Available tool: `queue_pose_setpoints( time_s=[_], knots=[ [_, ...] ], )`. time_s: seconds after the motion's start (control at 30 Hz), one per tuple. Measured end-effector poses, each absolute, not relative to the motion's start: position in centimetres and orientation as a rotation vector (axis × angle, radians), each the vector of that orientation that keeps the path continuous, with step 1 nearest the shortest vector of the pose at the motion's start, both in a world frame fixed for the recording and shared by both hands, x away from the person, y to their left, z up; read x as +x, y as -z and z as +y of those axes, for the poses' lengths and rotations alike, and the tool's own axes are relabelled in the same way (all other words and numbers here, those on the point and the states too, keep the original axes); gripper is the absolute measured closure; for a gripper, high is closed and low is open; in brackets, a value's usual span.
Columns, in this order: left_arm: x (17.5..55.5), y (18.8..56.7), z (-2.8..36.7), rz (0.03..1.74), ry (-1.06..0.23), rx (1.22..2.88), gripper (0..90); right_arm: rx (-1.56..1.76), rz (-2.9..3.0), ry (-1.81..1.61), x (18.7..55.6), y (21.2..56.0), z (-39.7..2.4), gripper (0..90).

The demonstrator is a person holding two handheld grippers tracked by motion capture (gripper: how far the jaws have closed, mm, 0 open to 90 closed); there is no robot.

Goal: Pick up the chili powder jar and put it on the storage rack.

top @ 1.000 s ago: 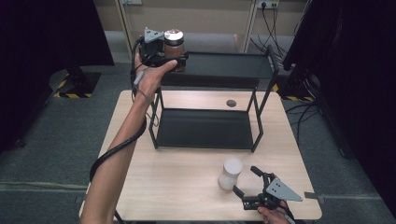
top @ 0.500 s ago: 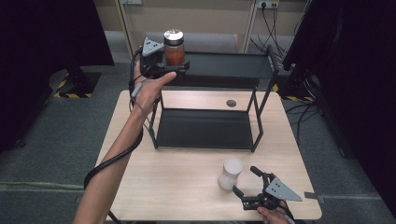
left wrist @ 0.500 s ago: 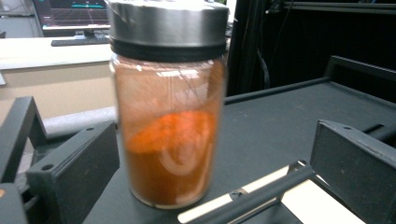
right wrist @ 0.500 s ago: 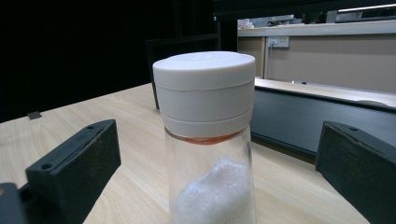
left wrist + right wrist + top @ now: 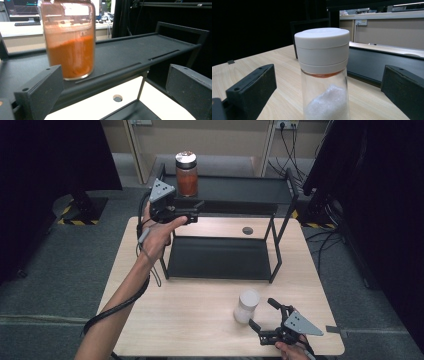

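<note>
Black two-tier shelf rack (image 5: 225,195) stands on the far half of the wooden table (image 5: 165,320); all positions below are taken relative to this rack.

Glass jar of orange powder (image 5: 186,175) stands upright on the rack's top shelf, toward its left end, with a silver lid. In the left gripper view the jar (image 5: 68,42) rests on the black shelf surface, just beyond the near edge and apart from both jaws.

Left gripper (image 5: 192,212): held by the person's left hand (image 5: 157,232) at the rack's front left corner, level with the top shelf edge, just below and in front of the jar. Jaws spread wide and empty, not touching the jar. Grey three-cornered plate on top; cable trails down along the forearm.

Clear jar with a white lid (image 5: 247,306) stands upright on the table in front of the rack, well apart from it, toward the right side. The right gripper view shows white granular contents (image 5: 328,105) in its lower part and an orange ring under the lid.

Right gripper (image 5: 262,317): at the near right edge of the table, in front of the rack, held from below by the right hand (image 5: 290,352). Jaws released, standing on either side of the white-lidded jar with a gap on both sides; no contact seen.

A round hole (image 5: 247,230) in the table top shows under the rack, behind its lower shelf.
</note>
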State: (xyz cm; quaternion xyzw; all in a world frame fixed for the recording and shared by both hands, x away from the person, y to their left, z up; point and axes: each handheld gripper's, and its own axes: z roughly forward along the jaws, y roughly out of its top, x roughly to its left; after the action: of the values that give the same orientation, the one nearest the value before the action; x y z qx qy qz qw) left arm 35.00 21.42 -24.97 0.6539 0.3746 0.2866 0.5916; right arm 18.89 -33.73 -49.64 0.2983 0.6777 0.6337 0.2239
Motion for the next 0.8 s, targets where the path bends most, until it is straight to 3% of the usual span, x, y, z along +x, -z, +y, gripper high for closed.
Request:
queue_pose_setpoints(
  time_s=[0.8],
  knots=[
    [30.3, 30.0, 22.7, 0.759, -0.6, 1.523, 0.8, 0.826, 1.869, -1.753, 18.9, 49.6, -33.6, 0.3]
  ],
)
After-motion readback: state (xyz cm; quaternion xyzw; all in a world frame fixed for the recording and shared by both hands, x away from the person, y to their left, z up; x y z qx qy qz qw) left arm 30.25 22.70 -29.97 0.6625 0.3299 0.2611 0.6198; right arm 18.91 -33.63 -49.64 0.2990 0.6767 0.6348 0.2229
